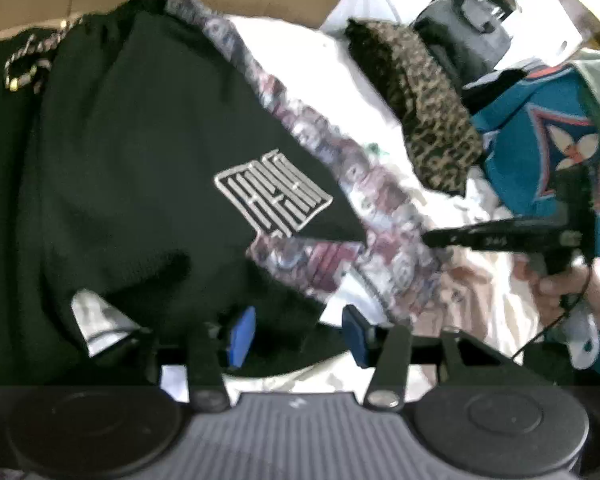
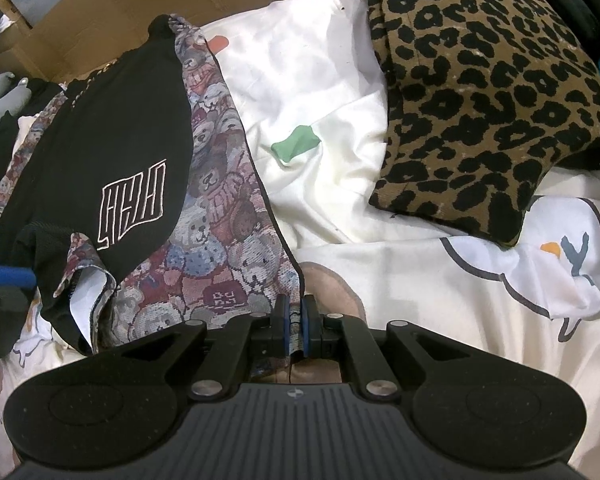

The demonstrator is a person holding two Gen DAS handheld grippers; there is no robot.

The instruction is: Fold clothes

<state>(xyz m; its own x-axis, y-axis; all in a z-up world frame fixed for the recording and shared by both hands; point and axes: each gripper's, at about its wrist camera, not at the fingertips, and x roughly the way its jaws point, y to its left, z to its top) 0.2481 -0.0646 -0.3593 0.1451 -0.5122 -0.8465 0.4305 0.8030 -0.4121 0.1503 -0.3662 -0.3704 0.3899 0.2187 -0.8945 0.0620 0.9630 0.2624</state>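
Lying on the bed is a black top (image 2: 100,152) with a white outline logo (image 2: 134,202) on it. Under it sits a cloth with a teddy bear print (image 2: 216,216), and both are spread over a white sheet (image 2: 324,92) with cartoon shapes.

The right gripper (image 2: 294,322) is squeezed tight on the edge of the teddy bear cloth. Its two blue pads (image 2: 285,320) press together with the cloth pinched between them. In the left wrist view, the right gripper (image 1: 432,237) shows as a dark bar at the edge of the bear cloth (image 1: 340,184), and the person's hand (image 1: 572,284) holds it from the right side.

The left gripper (image 1: 296,334) has its fingers spread apart. The blue pads (image 1: 242,336) sit on each side of the near hem of the black top (image 1: 140,160), but the cloth looks loose between them. I cannot tell if a pad touches it. A white tag (image 1: 100,320) pokes out at the hem, just left of the pads.

A leopard print pillow (image 2: 480,100) lies on the sheet, to the right of the clothes. A brown cardboard box (image 2: 148,4) stands behind the black top. A blue-green cloth (image 1: 540,140) with a flower shape is on the far right in the left wrist view.
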